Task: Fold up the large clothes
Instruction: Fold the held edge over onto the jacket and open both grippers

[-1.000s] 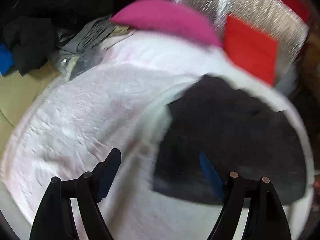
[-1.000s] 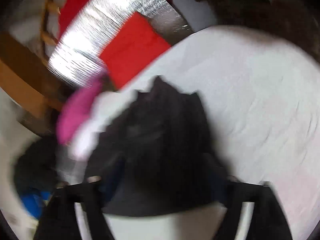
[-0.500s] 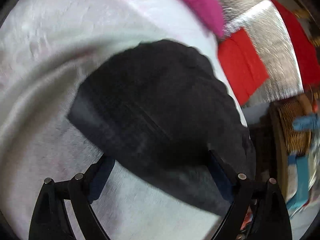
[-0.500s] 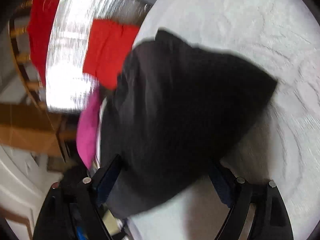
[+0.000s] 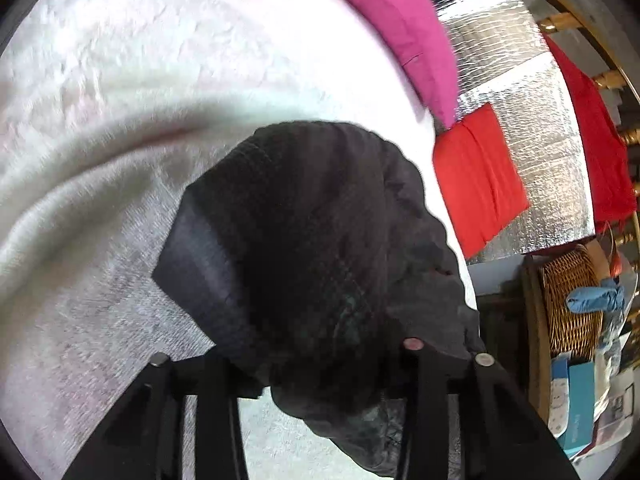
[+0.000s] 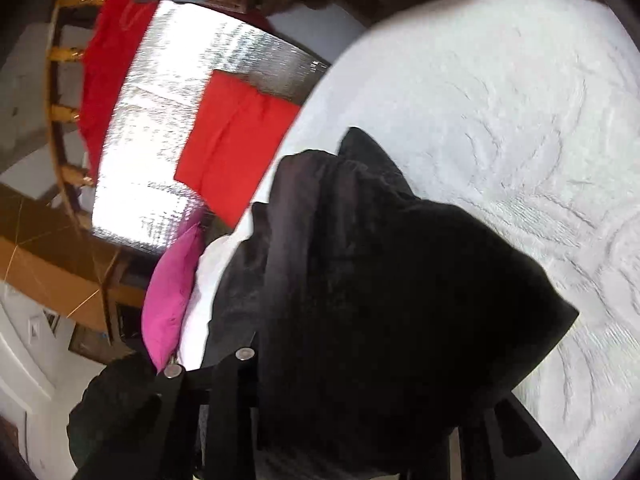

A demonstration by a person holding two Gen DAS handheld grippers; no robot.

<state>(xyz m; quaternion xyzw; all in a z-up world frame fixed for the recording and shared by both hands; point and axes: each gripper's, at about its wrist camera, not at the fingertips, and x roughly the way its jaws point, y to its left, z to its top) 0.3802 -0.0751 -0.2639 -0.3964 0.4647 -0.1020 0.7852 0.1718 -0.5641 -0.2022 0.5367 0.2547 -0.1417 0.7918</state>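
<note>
- Black garment (image 5: 320, 240) lies bunched on the white bed cover (image 5: 120, 120), near the edge of the bed beside the pink pillow (image 5: 400, 28).
- Left gripper (image 5: 320, 364): jaws are closing, with black cloth between them.
- Right gripper (image 6: 360, 380): jaws are closing too, with the same cloth between them.

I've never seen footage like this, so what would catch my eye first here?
A crumpled black garment fills the middle of both views, lying on a white textured bedspread with each gripper's fingers closing around its near edge. Behind it, a bright red folded cloth rests against a shiny silver foil panel, beside a magenta pillow.
</note>
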